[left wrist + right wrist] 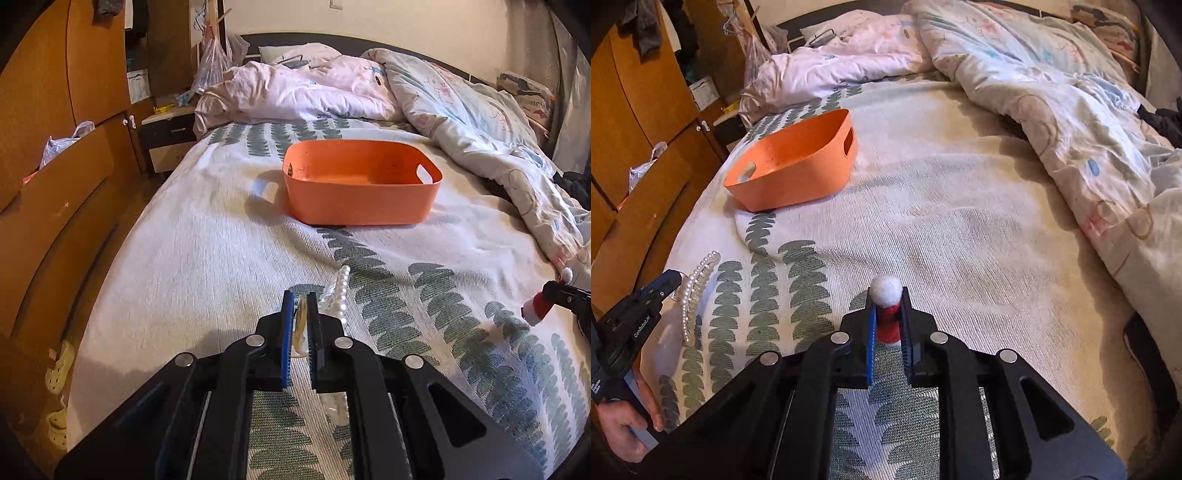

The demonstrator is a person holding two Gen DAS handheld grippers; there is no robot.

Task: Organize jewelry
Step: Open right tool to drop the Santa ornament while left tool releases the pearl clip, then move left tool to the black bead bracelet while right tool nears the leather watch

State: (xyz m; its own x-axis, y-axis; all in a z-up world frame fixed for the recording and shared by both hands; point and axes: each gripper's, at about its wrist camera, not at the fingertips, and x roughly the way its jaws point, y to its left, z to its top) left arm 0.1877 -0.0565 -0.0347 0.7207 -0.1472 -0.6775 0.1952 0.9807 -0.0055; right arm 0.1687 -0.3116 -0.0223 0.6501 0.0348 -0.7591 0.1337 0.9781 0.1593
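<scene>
An orange basket stands on the bed ahead; it also shows in the right wrist view. My left gripper is shut on a clear pearl hair comb, gripping its edge just above the bedspread; the comb also shows in the right wrist view. My right gripper is shut on a small red and white Santa-hat ornament with a white pompom on top. That ornament and right gripper also show at the right edge of the left wrist view.
A leaf-patterned bedspread covers the bed. Crumpled duvets lie at the back and right. A wooden wardrobe and a nightstand stand left. Slippers lie on the floor.
</scene>
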